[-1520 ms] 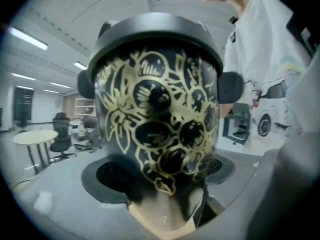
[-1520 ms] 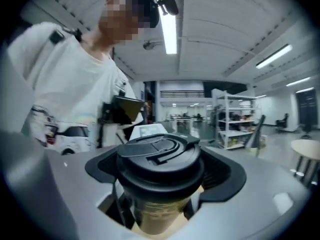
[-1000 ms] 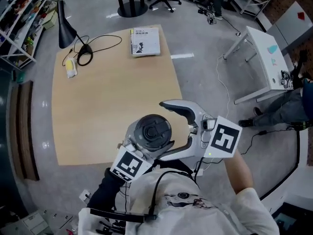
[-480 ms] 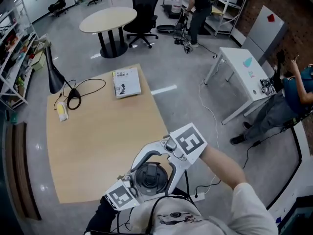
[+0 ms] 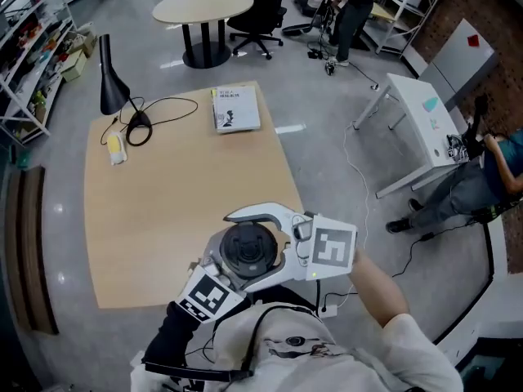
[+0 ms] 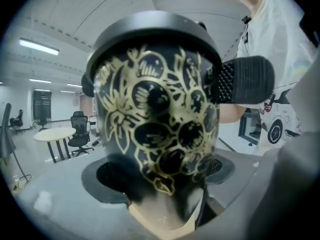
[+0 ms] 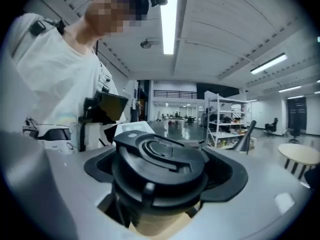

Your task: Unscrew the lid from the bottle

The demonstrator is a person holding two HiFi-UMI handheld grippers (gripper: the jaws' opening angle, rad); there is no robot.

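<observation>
I hold a black bottle (image 6: 160,129) with a gold flower pattern upright over the near edge of the table. My left gripper (image 6: 160,176) is shut on its lower body, with its marker cube at the lower left of the head view (image 5: 208,295). The black lid (image 5: 248,248) (image 7: 160,156) sits on the bottle between the jaws of my right gripper (image 5: 241,250) (image 7: 162,176), which reaches in from the right. One of that gripper's pads (image 6: 245,79) lies against the lid's rim. The right jaws are opening slightly, still around the lid.
Behind the bottle is the wooden table (image 5: 163,194) with a black desk lamp (image 5: 110,80), its cable, a small yellow item (image 5: 117,148) and a book (image 5: 237,109). On the floor stand a round table (image 5: 203,6), an office chair (image 5: 265,11) and a white table (image 5: 425,113). People are at the right and at the back.
One second ago my right gripper stood wide open beside the lid. It then came round the lid and has swung from the upper right to the right. The left gripper keeps its hold.
</observation>
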